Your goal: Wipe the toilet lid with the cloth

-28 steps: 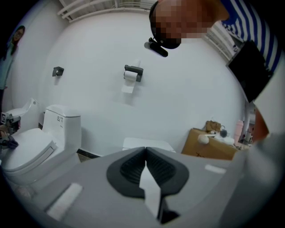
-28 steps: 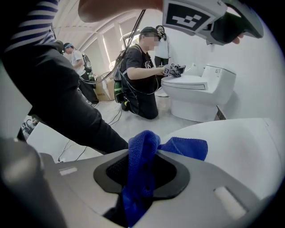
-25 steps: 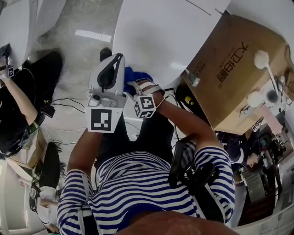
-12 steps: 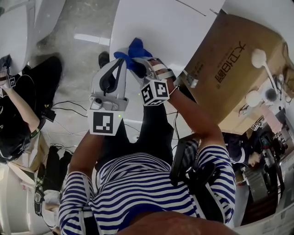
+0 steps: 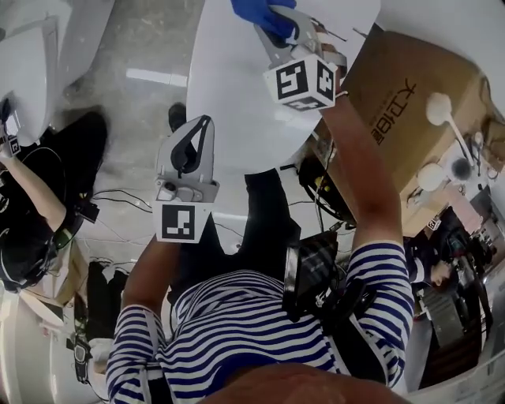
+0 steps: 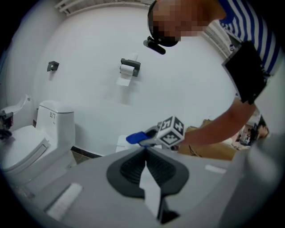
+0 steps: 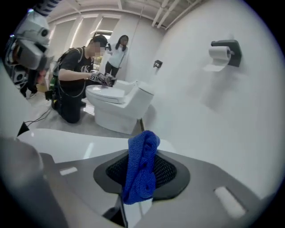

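Note:
The white toilet lid (image 5: 245, 87) fills the top middle of the head view. My right gripper (image 5: 274, 25) reaches over its far part, shut on a bunched blue cloth (image 5: 262, 11). In the right gripper view the cloth (image 7: 141, 171) hangs folded between the jaws, above the lid (image 7: 67, 141). My left gripper (image 5: 207, 121) is held back at the lid's near edge, its jaws pressed together with nothing in them. The left gripper view shows the left gripper (image 6: 144, 150) and, beyond it, the right gripper's marker cube (image 6: 172, 131) and the cloth (image 6: 135, 138).
A brown cardboard box (image 5: 410, 118) with white utensils on it stands right of the lid. Another toilet (image 7: 119, 104) stands to the left, with a crouching person in black (image 5: 31, 205) beside it. Cables (image 5: 118, 185) lie on the floor. A toilet paper holder (image 6: 129, 67) hangs on the wall.
My right gripper has carried the blue cloth from the lid's near edge across to its far part. The left gripper has stayed almost where it was.

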`<state>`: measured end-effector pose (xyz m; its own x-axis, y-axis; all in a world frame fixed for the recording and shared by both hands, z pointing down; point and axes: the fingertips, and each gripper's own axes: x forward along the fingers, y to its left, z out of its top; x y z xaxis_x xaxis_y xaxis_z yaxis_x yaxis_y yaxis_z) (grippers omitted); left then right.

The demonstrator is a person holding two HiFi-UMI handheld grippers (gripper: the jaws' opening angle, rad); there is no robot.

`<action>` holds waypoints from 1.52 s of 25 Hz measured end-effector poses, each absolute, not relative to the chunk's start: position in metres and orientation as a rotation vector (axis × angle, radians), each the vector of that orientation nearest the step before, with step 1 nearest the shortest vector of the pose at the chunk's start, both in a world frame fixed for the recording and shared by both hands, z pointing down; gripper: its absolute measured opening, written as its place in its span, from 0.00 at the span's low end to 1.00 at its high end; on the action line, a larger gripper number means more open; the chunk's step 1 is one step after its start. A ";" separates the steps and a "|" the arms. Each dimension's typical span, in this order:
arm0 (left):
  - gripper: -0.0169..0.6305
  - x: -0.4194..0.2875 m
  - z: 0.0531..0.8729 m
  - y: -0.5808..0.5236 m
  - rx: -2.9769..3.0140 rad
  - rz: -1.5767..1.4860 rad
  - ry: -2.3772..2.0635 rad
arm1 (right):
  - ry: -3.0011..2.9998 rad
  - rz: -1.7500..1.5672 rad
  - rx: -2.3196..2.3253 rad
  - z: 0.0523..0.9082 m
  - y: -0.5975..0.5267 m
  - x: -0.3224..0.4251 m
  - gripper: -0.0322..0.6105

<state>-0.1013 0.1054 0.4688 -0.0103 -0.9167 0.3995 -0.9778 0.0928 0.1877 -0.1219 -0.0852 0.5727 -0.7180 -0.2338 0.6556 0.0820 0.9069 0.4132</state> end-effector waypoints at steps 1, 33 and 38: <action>0.03 -0.102 0.470 0.104 1.853 0.203 -1.958 | -2.313 -0.547 0.155 0.566 -0.112 -0.129 0.24; 0.03 -0.106 0.487 0.083 1.793 0.227 -1.990 | -2.184 -0.389 0.158 0.649 -0.219 -0.162 0.23; 0.03 -0.101 0.484 0.087 1.803 0.207 -1.987 | -2.181 -0.401 0.101 0.649 -0.186 -0.154 0.23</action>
